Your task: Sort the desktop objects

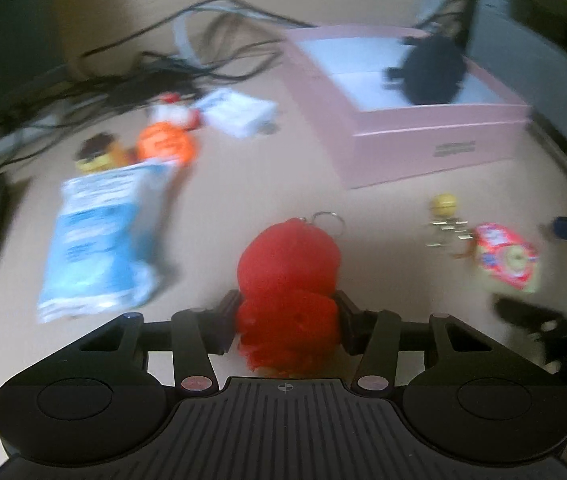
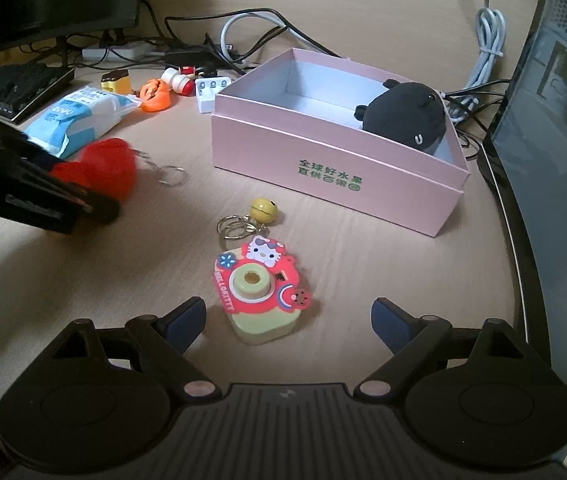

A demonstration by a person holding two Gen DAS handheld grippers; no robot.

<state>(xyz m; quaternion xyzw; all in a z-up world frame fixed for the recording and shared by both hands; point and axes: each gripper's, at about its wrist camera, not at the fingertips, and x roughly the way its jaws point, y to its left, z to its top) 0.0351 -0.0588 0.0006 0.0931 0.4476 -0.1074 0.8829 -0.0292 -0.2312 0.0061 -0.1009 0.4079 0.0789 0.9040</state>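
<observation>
Slippage is the main worry here: the left gripper (image 1: 286, 322) has its jaws pressed in on the lower half of the red plush toy (image 1: 289, 280), which sits on the desk (image 1: 383, 240) in front of the pink box (image 1: 435, 140), and soft stuffing gives under the pads. If the toy is squeezed only by its fuzz, it could sag or drop out on the way to the box. Its key ring (image 1: 328, 219) trails on the box side of the toy and might snag on the box wall.

The right gripper (image 2: 288, 322) stands wide open and holds nothing, its fingers on either side of the camera-shaped keychain (image 2: 261, 296), which lies in front of the box with a yellow bell (image 2: 262, 209) attached. Closing off-centre could push the keychain sideways. A black plush (image 2: 403, 114) already fills the right-hand end of the box.
</observation>
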